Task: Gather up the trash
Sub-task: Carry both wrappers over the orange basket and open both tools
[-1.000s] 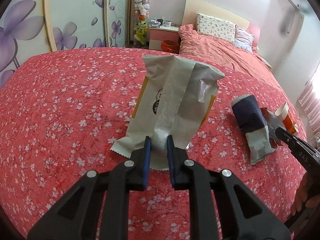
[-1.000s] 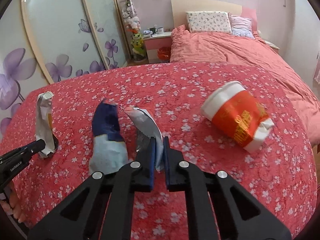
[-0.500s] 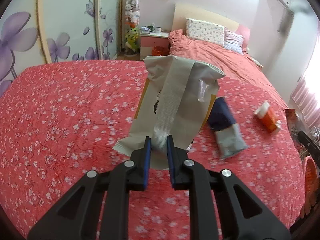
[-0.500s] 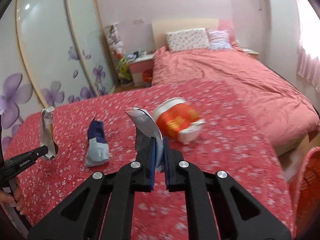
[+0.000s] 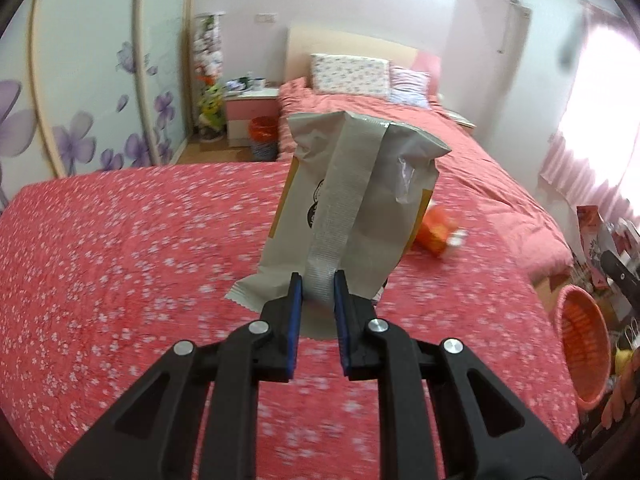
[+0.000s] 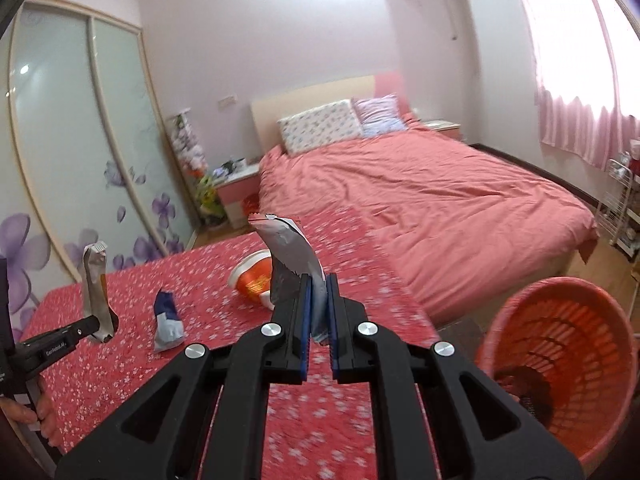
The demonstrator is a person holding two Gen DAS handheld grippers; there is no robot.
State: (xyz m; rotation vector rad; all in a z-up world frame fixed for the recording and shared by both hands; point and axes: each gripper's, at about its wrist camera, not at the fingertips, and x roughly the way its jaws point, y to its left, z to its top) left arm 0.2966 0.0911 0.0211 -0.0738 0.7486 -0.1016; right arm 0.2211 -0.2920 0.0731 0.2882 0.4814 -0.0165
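My left gripper [image 5: 316, 280] is shut on a large beige snack bag [image 5: 352, 200] and holds it upright above the red flowered bedspread [image 5: 120, 260]. It shows too in the right wrist view [image 6: 94, 292]. My right gripper [image 6: 318, 284] is shut on a silver wrapper [image 6: 290, 256], held up to the left of an orange mesh basket [image 6: 560, 360], which also shows in the left wrist view [image 5: 584, 344]. On the bedspread lie a dark blue wrapper [image 6: 166, 320] and an orange-and-white cup [image 6: 252, 278], partly hidden behind the bag in the left wrist view [image 5: 436, 232].
A second bed with a pink quilt [image 6: 420, 200] and pillows stands behind. A pink nightstand [image 5: 250, 116] and a small red bin [image 5: 262, 134] are at the back. Sliding wardrobe doors [image 6: 80, 160] line the left. A wire rack [image 6: 616, 208] stands at the right.
Both grippers have lifted with their wrappers and swung to the right. The orange basket has come into both views. The blue wrapper and the cup have stayed on the bedspread.
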